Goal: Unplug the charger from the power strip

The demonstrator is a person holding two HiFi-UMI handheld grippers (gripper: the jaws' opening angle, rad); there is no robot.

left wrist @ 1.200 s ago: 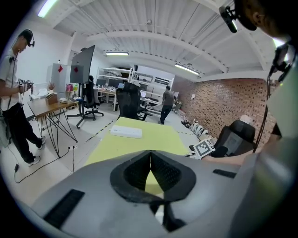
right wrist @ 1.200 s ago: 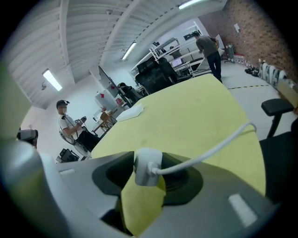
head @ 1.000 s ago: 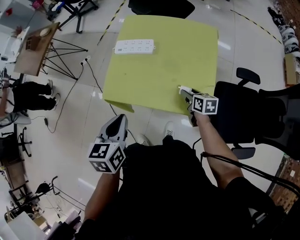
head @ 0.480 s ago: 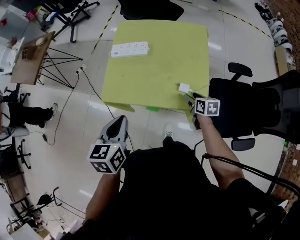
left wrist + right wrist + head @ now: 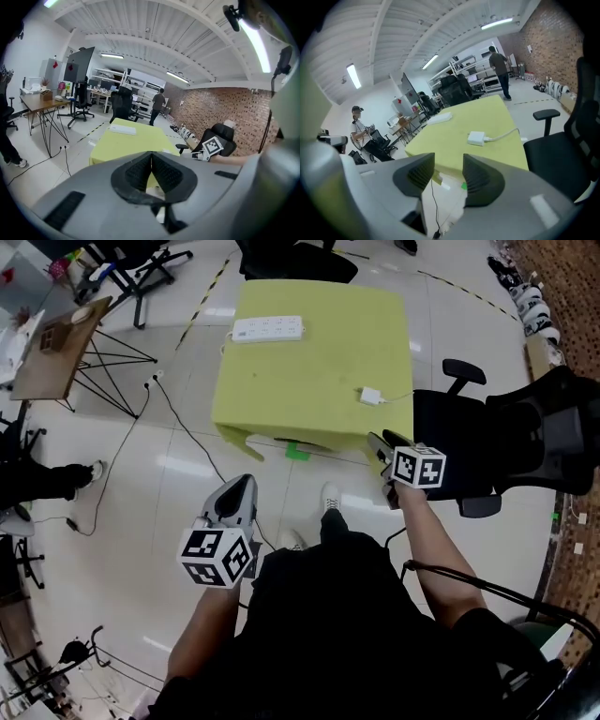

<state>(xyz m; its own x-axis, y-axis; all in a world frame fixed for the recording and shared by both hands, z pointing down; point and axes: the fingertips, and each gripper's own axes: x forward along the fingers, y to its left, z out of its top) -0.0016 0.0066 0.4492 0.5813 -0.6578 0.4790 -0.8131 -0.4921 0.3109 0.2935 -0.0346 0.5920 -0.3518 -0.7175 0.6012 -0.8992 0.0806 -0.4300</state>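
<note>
The charger (image 5: 476, 138) lies on the table (image 5: 454, 129), apart from and ahead of the right gripper (image 5: 449, 161), whose empty jaws stand spread, having just narrowed; the left gripper (image 5: 151, 159) is pressed together, empty.

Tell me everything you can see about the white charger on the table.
The charger is a small white block, plastic by its look. A white cable leaves its side and runs off the right edge of the table. It lies flat near that edge, far from the power strip, not plugged in. Only the table touches it.
</note>
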